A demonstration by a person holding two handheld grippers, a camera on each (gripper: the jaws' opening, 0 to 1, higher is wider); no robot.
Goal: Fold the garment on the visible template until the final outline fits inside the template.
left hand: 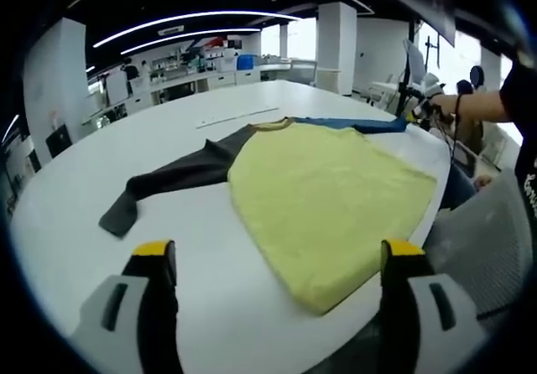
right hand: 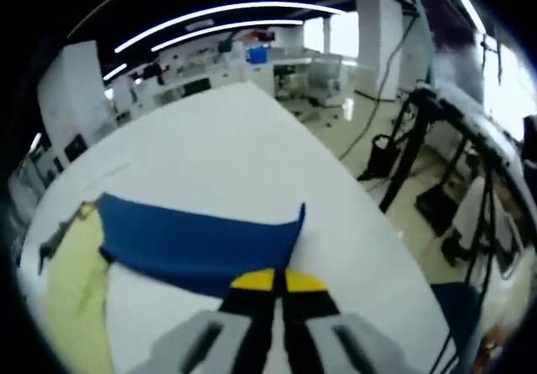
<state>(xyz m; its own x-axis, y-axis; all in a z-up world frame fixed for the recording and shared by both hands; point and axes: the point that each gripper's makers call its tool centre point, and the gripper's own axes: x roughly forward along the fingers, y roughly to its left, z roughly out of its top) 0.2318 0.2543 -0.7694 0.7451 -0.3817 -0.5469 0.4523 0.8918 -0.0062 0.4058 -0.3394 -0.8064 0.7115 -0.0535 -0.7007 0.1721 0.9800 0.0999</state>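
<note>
Left gripper view shows the left claw (left hand: 277, 265) open above the near edge of the white desk (left hand: 193, 315), where the garment (left hand: 327, 198) lies flat, yellow body near, dark sleeve (left hand: 168, 185) stretched left. Right gripper view has the right claw (right hand: 278, 280) closed on the blue sleeve (right hand: 201, 244), lifted slightly off the desk.

Probably an open-plan lab or workshop: a wide white desk (left hand: 252, 106), cluttered workbenches (left hand: 197, 76) behind, ceiling strip lights (left hand: 193, 18), and equipment stands (right hand: 419, 156).
</note>
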